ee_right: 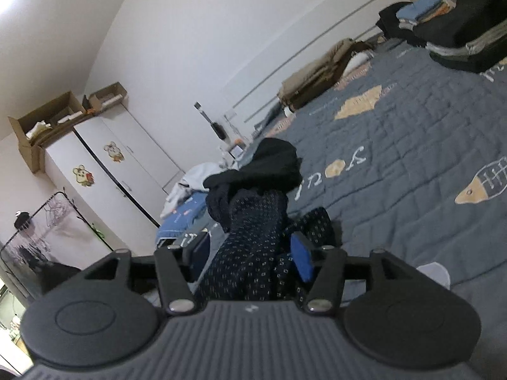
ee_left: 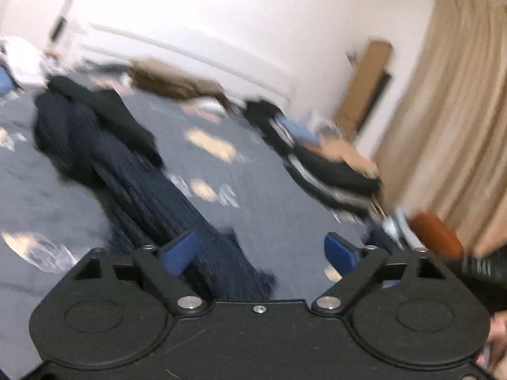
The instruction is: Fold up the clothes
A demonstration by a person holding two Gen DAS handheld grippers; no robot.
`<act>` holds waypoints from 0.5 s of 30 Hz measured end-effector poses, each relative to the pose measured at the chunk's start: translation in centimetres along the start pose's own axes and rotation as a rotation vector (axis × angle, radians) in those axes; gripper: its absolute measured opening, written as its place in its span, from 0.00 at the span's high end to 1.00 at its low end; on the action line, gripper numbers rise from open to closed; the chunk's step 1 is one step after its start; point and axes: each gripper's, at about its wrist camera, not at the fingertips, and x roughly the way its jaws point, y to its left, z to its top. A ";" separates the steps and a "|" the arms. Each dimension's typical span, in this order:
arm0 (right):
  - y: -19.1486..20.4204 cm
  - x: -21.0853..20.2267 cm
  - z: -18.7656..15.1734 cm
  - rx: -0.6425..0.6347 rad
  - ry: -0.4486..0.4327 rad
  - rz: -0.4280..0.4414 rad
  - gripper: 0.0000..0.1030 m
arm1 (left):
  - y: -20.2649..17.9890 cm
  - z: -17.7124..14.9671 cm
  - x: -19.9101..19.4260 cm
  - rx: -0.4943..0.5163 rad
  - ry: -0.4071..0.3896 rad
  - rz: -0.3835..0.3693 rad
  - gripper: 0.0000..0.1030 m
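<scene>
Quilted matt cloth bedspread (ee_right: 412, 145); soft dotted navy fabric garment (ee_right: 253, 237); matt black plastic gripper housing (ee_left: 253, 332).

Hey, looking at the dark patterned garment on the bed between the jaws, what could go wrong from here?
1. The patterned garment lies in a bunched strip; folding it now may lock in creases.
2. It runs into a black garment, which could get dragged along.
3. Cloth lies between the open jaws of the right gripper and beside a left gripper finger, so it could snag.
</scene>
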 end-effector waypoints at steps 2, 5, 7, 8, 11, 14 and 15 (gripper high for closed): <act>-0.1 0.7 -0.2 0.009 0.009 -0.008 0.46 | 1.9 1.3 0.6 -0.035 -0.025 0.058 0.14; -0.3 1.5 -0.4 0.026 0.009 -0.018 0.46 | 5.5 2.5 3.0 -0.106 -0.004 0.143 0.15; -0.3 1.8 -0.5 0.029 0.008 -0.019 0.46 | 8.2 3.0 5.1 -0.167 0.019 0.166 0.16; -0.2 2.0 -0.6 0.024 0.009 -0.017 0.46 | 9.3 3.3 6.1 -0.206 0.026 0.176 0.16; 0.0 2.5 -0.8 0.001 0.014 -0.017 0.46 | 12.3 4.1 8.7 -0.305 0.041 0.184 0.16; -0.1 3.2 -1.0 -0.002 0.030 -0.019 0.45 | 14.5 4.5 11.4 -0.384 0.047 0.204 0.16; -0.1 3.4 -1.1 -0.001 0.036 -0.019 0.45 | 15.2 4.6 12.0 -0.418 0.050 0.213 0.17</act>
